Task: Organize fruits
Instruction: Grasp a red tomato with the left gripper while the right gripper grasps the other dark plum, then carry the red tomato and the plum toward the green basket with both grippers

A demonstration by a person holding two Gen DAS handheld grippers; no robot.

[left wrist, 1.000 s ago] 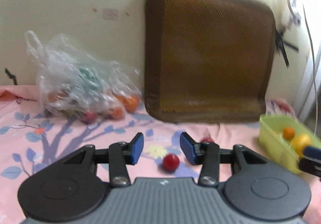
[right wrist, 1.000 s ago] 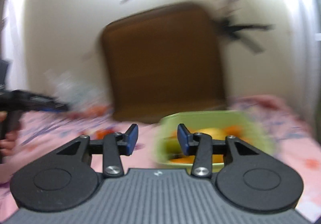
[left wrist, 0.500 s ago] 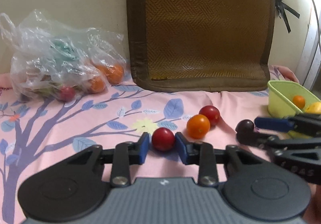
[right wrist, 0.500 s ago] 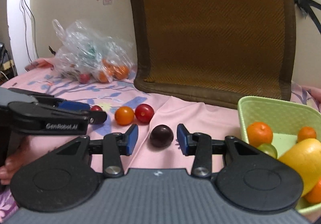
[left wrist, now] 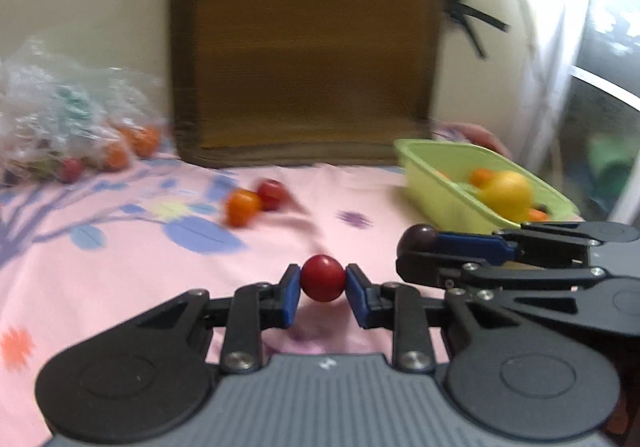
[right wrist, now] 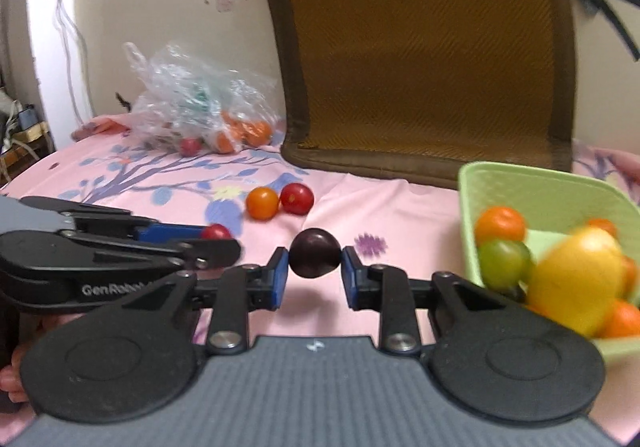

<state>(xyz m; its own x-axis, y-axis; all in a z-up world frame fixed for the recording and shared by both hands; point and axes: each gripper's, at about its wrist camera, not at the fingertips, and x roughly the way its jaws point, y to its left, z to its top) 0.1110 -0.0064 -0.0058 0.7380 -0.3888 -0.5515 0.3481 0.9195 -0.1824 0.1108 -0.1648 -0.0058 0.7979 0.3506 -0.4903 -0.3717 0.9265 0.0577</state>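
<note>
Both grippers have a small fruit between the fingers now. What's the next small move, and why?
Probably lift both a little and carry them right to the green basket. The left gripper is shut on a red tomato; the right gripper, whose fingers have just been closing, pinches a dark plum. The basket already holds sorted fruit.

Open pink cloth [right wrist: 400, 215] lies between the two loose tomatoes [right wrist: 279, 201] and the green basket [right wrist: 532, 187]. The brown cushion [right wrist: 424, 59] closes off the back, the plastic bag [right wrist: 200, 103] the far left. The left gripper [right wrist: 216, 233] and right gripper [right wrist: 314, 259] crowd the near centre, side by side.
</note>
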